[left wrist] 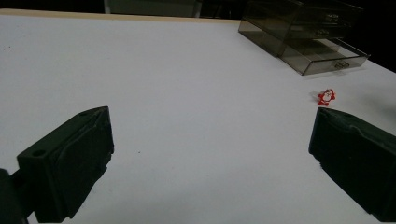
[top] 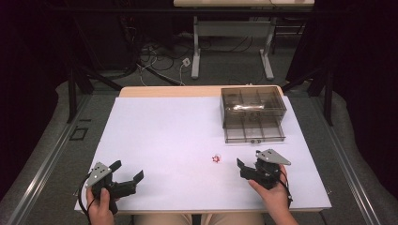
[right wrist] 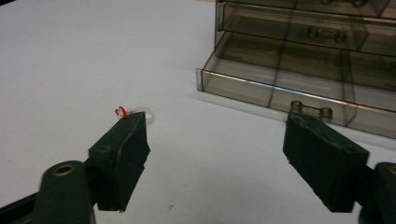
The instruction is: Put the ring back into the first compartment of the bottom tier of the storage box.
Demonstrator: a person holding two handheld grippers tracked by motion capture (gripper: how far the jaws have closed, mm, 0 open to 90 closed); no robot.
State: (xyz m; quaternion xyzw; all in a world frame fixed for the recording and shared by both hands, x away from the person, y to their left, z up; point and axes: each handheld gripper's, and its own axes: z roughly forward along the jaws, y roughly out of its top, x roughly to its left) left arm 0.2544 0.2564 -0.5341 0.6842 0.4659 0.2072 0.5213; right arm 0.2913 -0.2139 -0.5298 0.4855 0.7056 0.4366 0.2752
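Two grippers rest near my edge of the white table (top: 155, 136) in the high view. My left gripper (top: 127, 170) sits at the near left corner, jaws spread wide with nothing between them. My right gripper (top: 248, 169) is at the near right, jaws parted and empty, pointing left toward a small red toy (top: 216, 159) that lies on the bare table just beyond its tips, apart from them. Farther back on the right stands a smoky clear drawer box (top: 253, 104), its bottom drawer (top: 254, 132) pulled out toward me.

Along my left gripper (left wrist: 210, 135), the two black jaws stand far apart over bare white table. The toy (left wrist: 326, 96) lies just past the tip of the jaw at the right, and the box (left wrist: 299, 23) with its open drawer (left wrist: 322, 56) sits beyond it at the far right.

Along my right gripper (right wrist: 215, 140), the jaws are released with only table between them. The toy (right wrist: 122, 112) peeks out at the tip of the jaw at the left, beside a small whitish round piece; I cannot tell whether it touches the jaw. The drawer (right wrist: 280, 84) stands open ahead, its handle just above the other jaw's tip.
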